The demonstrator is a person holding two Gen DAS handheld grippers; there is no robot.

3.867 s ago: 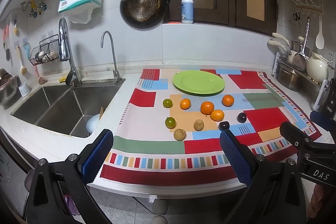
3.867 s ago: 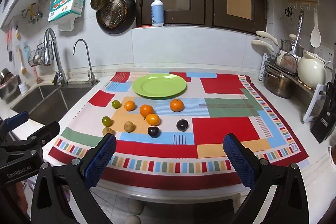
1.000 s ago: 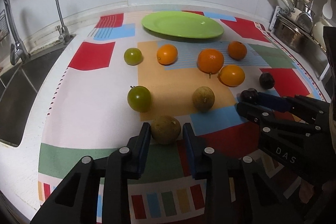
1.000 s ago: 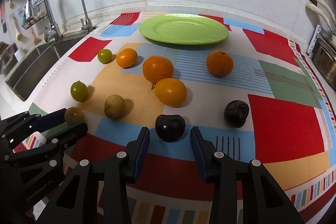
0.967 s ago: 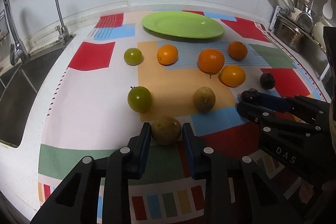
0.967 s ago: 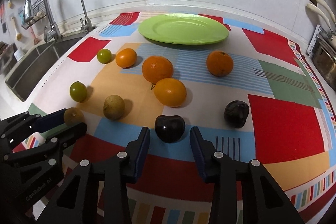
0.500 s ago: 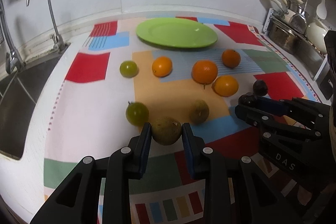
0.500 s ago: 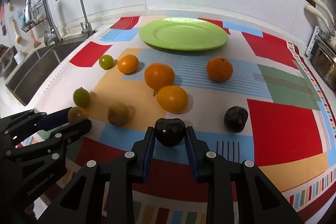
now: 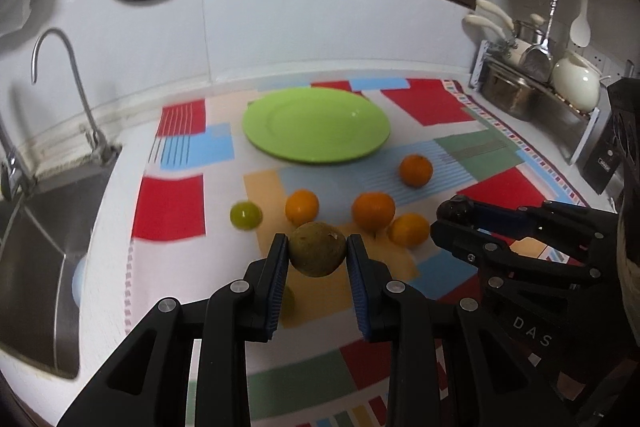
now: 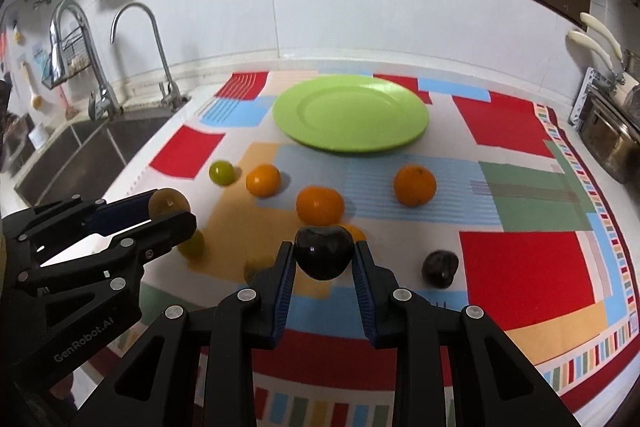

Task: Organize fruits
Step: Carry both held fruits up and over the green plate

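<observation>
My left gripper clenching a brownish fruit, right gripper clenching a dark plum, an orange half-hidden behind it, patchwork cloth, green plate.

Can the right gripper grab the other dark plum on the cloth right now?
Probably not: the right gripper is already shut on a dark plum. The other plum lies uncovered nearby.

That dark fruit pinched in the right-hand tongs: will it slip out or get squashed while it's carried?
The dark plum looks glossy and round, so it could slip if the grip loosens; the right gripper touches it only at its two sides. It shows no denting, so it is probably fairly firm. Set on the green plate, it may roll a little.
</observation>
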